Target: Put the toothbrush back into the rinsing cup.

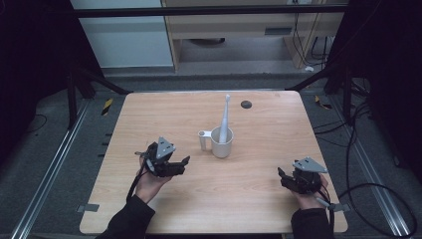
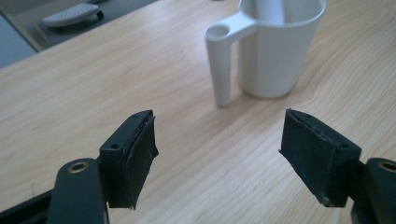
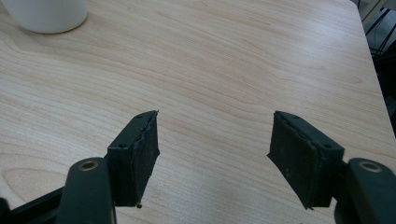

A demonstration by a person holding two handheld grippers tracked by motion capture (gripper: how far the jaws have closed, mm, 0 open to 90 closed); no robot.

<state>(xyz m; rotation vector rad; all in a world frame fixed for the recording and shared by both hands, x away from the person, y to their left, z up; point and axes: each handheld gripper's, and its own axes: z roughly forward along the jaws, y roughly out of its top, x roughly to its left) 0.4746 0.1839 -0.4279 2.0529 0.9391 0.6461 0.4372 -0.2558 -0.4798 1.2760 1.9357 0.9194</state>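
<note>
The left gripper, jaws spread and empty, points at a white cup holding a toothbrush mid-table; the right gripper rests well apart, jaws likewise spread.

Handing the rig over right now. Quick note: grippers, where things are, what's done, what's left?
Left gripper: open, empty, just left of the white cup, fingers pointing at its handle.
Right gripper: open, empty, near the table's front right corner.
Toothbrush: standing upright in the cup at mid-table.
Done: brush looks seated in the cup, both grippers clear of it.
Left: probably nothing beyond pulling the hands back; check the cup stands steady.
</note>
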